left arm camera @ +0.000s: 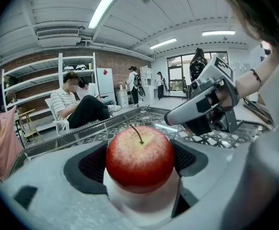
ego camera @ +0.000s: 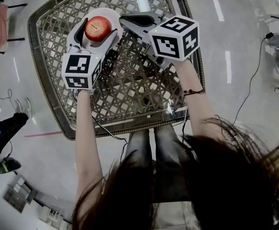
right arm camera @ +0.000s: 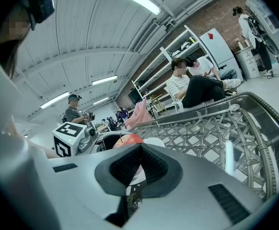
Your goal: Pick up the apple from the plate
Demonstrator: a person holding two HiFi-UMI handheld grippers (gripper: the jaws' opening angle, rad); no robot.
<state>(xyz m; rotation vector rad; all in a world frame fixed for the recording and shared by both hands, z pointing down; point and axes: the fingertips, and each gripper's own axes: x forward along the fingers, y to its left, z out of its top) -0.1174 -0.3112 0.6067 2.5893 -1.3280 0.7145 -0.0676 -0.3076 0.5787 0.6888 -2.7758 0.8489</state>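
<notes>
Over the woven lattice table point(ego camera: 144, 85), my left gripper point(left arm camera: 139, 153) pinches the apple point(ego camera: 98, 28) between both pads just above the white plate point(ego camera: 110, 13), my right gripper point(right arm camera: 139, 151) pressed together, empty, alongside; the grasp seems made, so next comes a straight lift.

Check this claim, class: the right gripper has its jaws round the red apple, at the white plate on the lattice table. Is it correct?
No. The left gripper has its jaws round the red apple, at the white plate on the lattice table; the left gripper view shows it. The right gripper is shut on nothing.
</notes>
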